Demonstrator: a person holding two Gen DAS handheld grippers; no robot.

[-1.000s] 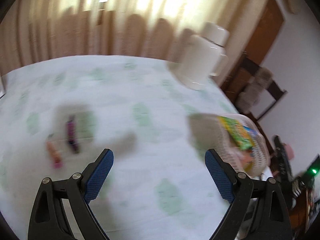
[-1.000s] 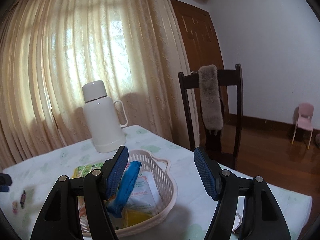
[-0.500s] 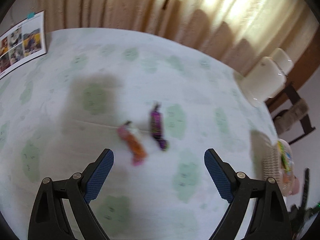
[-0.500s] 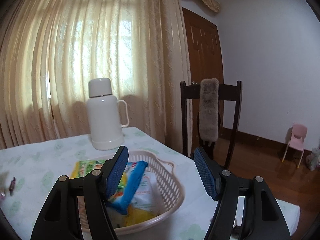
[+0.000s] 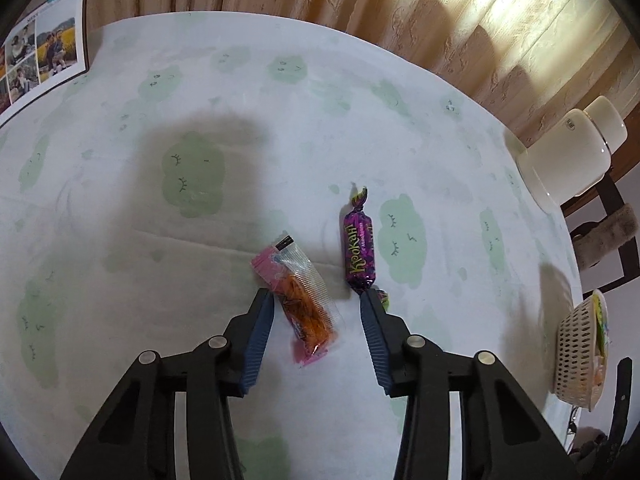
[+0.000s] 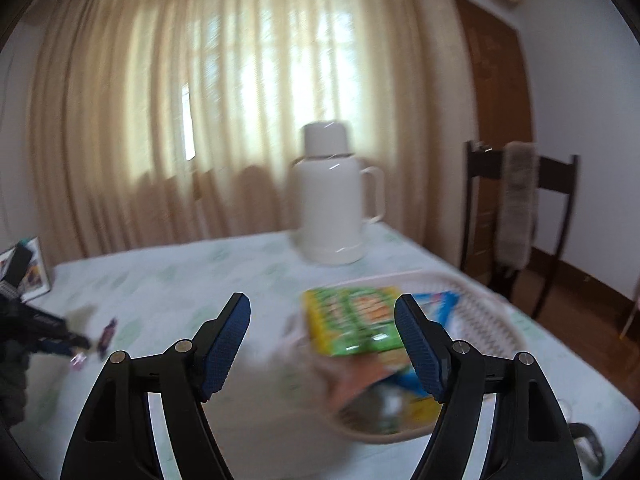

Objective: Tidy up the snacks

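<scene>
An orange snack in a clear and pink wrapper (image 5: pixel 304 304) lies on the tablecloth between the fingers of my left gripper (image 5: pixel 316 295). The jaws are closing, and a thin gap still shows on each side of the wrapper. A purple wrapped candy (image 5: pixel 360 248) lies just right of it, its lower end beside the right fingertip. My right gripper (image 6: pixel 322 300) hangs in front of the white basket (image 6: pixel 492 308); its jaws are opening with nothing between them. In the basket lie a green snack pack (image 6: pixel 352 320) and other packets. The right wrist view shows the left gripper (image 6: pixel 52 336) by the purple candy (image 6: pixel 108 332).
A white thermos jug (image 6: pixel 332 208) stands at the back of the table near the curtain. A dark chair (image 6: pixel 520 200) with a grey fur cover is beyond the table's right edge. A sheet of photos (image 5: pixel 40 52) lies at the far left. The basket (image 5: pixel 576 344) sits near the right edge.
My left gripper has come down over the orange snack and its jaws have narrowed around it. The right wrist view has swung left, so the basket and jug have shifted right.
</scene>
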